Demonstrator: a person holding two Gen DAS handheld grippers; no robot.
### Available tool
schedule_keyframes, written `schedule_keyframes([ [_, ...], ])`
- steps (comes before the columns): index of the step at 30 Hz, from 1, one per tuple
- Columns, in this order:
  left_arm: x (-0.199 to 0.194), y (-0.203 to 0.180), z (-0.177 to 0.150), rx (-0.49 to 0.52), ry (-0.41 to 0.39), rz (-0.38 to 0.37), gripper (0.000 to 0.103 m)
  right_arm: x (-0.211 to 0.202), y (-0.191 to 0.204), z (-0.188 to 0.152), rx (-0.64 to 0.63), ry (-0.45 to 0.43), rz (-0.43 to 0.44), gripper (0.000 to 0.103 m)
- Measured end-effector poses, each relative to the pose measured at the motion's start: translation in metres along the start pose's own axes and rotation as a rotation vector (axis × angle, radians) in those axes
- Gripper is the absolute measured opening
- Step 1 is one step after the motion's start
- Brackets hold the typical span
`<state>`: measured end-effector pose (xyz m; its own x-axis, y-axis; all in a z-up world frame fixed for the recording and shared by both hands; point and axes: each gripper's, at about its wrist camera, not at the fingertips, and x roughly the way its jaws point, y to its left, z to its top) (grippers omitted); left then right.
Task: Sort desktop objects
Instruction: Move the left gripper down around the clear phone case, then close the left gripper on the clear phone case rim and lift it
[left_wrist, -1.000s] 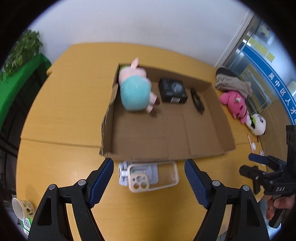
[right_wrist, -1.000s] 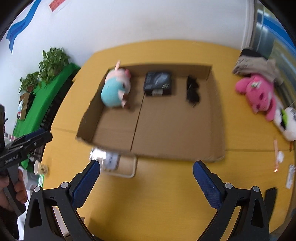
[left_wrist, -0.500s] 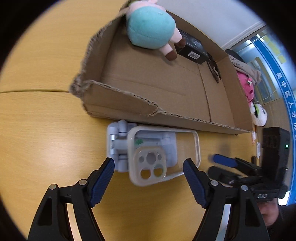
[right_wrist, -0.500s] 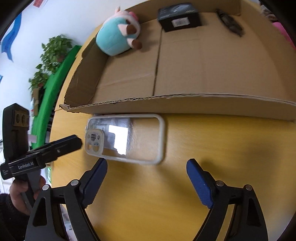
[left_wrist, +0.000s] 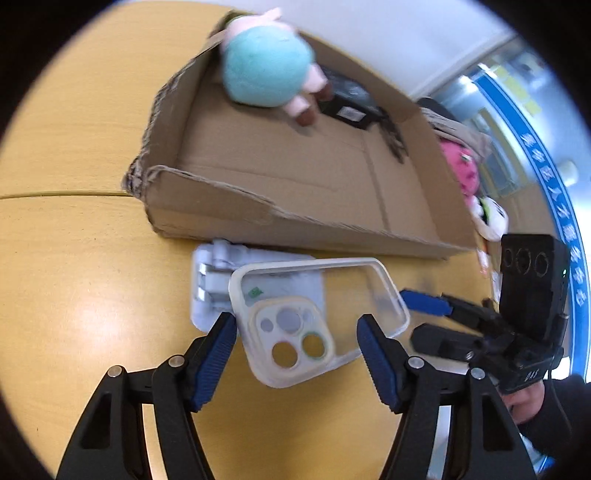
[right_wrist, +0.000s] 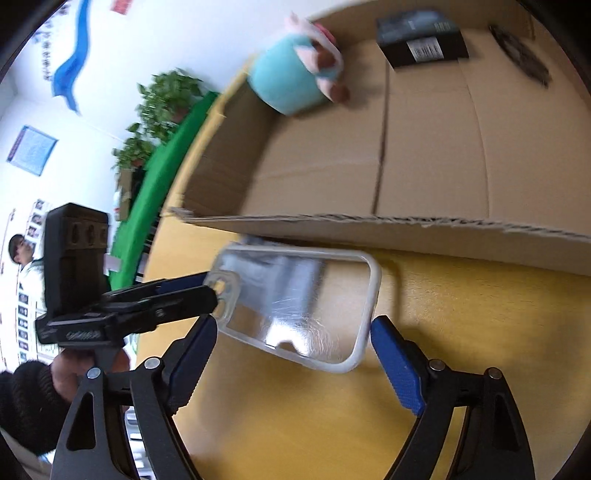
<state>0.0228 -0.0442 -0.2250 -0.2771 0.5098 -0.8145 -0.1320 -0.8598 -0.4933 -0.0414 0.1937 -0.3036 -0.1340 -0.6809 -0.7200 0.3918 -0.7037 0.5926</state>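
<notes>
Your left gripper (left_wrist: 295, 332) has just been closing around the camera end of the clear phone case (left_wrist: 314, 314), which sits between its pads; from here you cannot be sure whether they are pressing on its edges yet, so treat it as not gripped. Your right gripper (right_wrist: 291, 332) stands wide at the case's other end, its pads flanking that end without clamping. The case lies on the table (left_wrist: 74, 295) just ahead of both grippers, resting partly on a pale folded phone stand (left_wrist: 221, 280), and both sit just in front of the near wall of the cardboard box (left_wrist: 295, 229). Beyond that wall, at the far end of the box, a teal and pink plush (left_wrist: 266, 70), a black packet (left_wrist: 347, 107) and a dark slim object (left_wrist: 395, 140) are already sorted in. Off past the box on your right, a pink plush (left_wrist: 461, 170) and a black-and-white plush (left_wrist: 487, 218) wait on the table. So the job looks partly done: the case, the stand and those toys are left.
</notes>
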Motion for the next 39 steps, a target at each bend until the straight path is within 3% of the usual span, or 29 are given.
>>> schedule_keyframes([
  [4,-0.007,-0.012,-0.022,0.052,0.028,-0.047,0.066,-0.023,0.019,-0.019,-0.105,-0.029,-0.022,0.089],
  [8,-0.007,-0.016,-0.044,0.048,0.068,-0.056,0.066,-0.032,0.027,-0.048,-0.230,0.020,-0.053,0.089],
  [11,-0.003,-0.011,-0.056,0.021,0.110,-0.038,0.066,-0.039,0.012,-0.064,-0.217,0.083,-0.036,0.089],
  [14,0.000,-0.004,-0.061,-0.031,0.123,-0.007,0.066,-0.038,0.002,-0.064,-0.163,0.093,-0.054,0.089],
  [19,0.013,0.017,-0.050,-0.154,0.107,0.034,0.066,-0.014,-0.022,-0.036,-0.022,0.099,-0.178,0.089],
  [24,0.032,0.019,-0.047,-0.162,0.137,-0.008,0.066,0.012,-0.021,-0.031,-0.080,0.172,-0.173,0.088],
  [29,0.036,0.002,-0.059,-0.053,0.185,-0.035,0.067,0.020,-0.013,-0.048,-0.160,0.232,-0.138,0.093],
  [33,0.035,-0.006,-0.075,0.023,0.258,-0.060,0.066,0.012,-0.018,-0.066,-0.148,0.263,-0.084,0.093],
  [37,0.023,-0.023,-0.081,0.242,0.276,0.062,0.067,0.000,-0.009,-0.086,-0.303,0.345,-0.130,0.093],
  [39,0.019,-0.035,-0.078,0.413,0.262,0.141,0.069,-0.007,0.002,-0.086,-0.480,0.358,-0.187,0.093],
])
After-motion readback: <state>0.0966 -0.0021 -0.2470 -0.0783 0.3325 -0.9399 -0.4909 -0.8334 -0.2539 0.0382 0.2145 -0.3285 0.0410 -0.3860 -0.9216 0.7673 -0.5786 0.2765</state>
